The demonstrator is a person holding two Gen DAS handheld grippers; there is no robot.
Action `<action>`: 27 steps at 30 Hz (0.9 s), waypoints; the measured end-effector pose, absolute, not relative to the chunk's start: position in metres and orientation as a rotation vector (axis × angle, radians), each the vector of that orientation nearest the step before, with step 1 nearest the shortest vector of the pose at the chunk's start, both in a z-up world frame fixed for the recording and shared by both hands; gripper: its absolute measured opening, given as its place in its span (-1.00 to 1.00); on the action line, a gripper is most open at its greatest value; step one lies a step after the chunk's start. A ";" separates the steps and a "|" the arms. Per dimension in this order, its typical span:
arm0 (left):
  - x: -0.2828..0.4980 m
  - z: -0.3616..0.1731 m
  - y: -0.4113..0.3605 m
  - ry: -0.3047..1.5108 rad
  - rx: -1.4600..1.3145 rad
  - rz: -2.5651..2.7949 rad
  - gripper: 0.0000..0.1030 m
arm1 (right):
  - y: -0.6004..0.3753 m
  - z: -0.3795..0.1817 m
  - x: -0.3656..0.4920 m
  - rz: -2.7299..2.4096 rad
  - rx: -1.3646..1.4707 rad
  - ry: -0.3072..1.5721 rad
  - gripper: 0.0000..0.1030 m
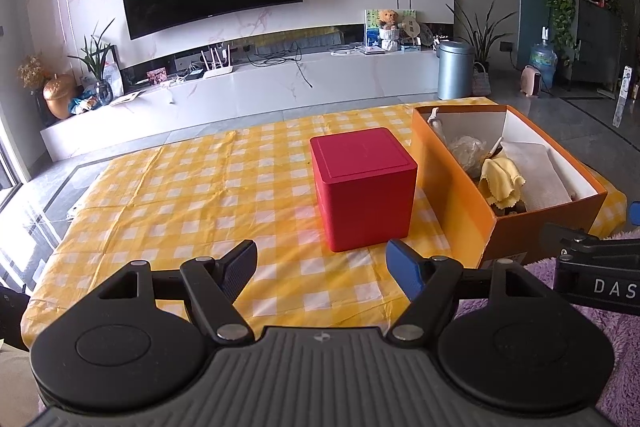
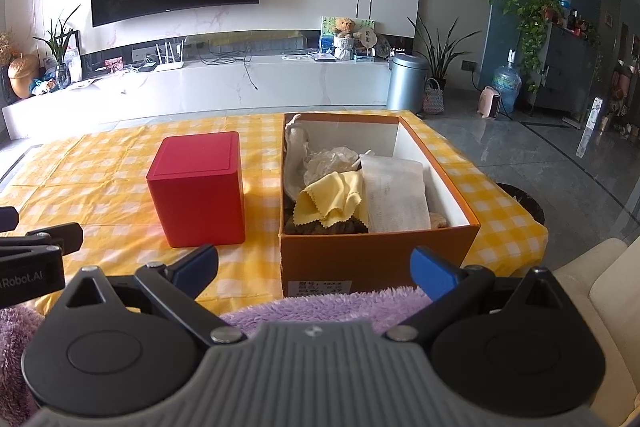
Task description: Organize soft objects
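An orange cardboard box [image 2: 380, 255] stands open on the yellow checked tablecloth [image 1: 180, 195]. It holds a yellow cloth [image 2: 332, 201], a white mesh pouch [image 2: 394, 195] and crumpled clear plastic [image 2: 332, 161]. In the left wrist view the orange box [image 1: 452, 187] is at the right, with the yellow cloth [image 1: 502, 183] inside. A red cube box [image 1: 364, 187] stands left of it, lid on. My left gripper [image 1: 320, 267] is open and empty, just short of the red box. My right gripper [image 2: 316, 267] is open and empty over a fluffy purple fabric [image 2: 320, 307], before the orange box.
The red box [image 2: 198, 189] sits a small gap from the orange box. The purple fabric [image 1: 600, 327] spreads over the near right. A cream cushion [image 2: 600, 287] lies at far right. Beyond the table are a white TV bench [image 1: 280, 83], a grey bin [image 1: 454, 69] and plants.
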State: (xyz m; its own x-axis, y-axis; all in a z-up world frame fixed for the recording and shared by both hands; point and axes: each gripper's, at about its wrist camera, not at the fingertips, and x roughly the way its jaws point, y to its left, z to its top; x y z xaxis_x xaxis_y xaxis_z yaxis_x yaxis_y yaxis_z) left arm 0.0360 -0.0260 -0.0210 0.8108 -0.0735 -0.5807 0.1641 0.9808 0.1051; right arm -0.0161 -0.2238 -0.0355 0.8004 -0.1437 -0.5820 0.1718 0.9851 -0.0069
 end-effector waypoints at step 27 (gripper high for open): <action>0.036 -0.021 -0.026 0.622 0.155 -0.120 0.68 | -0.222 -0.038 -0.013 -0.150 0.061 0.638 0.95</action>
